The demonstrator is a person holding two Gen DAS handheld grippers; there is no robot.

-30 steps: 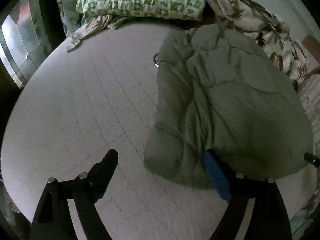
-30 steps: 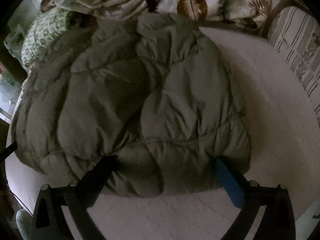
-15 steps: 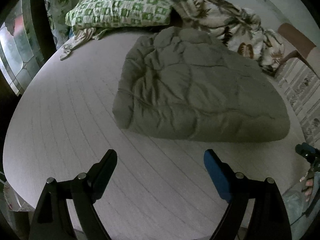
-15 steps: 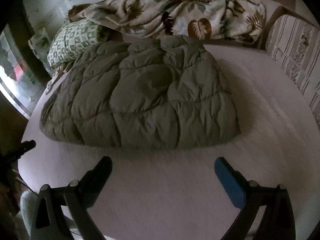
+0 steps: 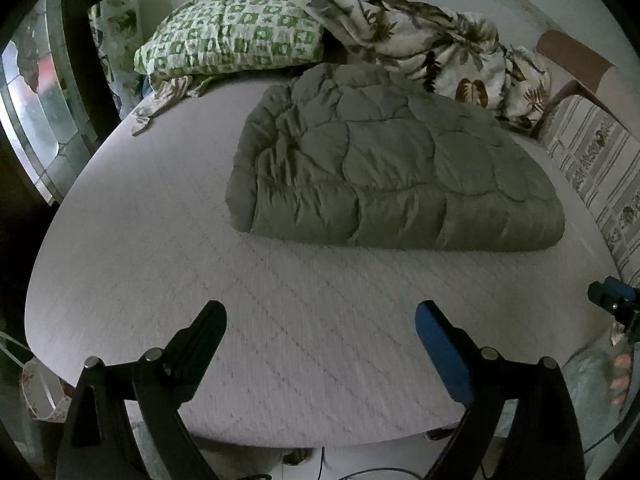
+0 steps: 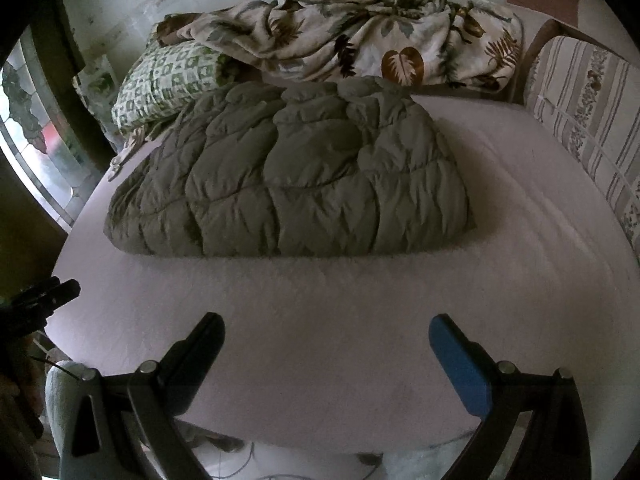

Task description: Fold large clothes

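Pale bed sheet (image 5: 168, 248) fills both views. Folded olive quilted garment (image 5: 392, 176) lies centre frame, below a green-checked pillow (image 5: 232, 40) and leaf-print blanket (image 6: 360, 36). Left gripper (image 5: 320, 320), jaws just widened, and right gripper (image 6: 326, 330) stand spread, nothing between, apart from the garment.

matt quilted cloth jacket (image 5: 396, 176) on ribbed bedsheet (image 5: 200, 260).
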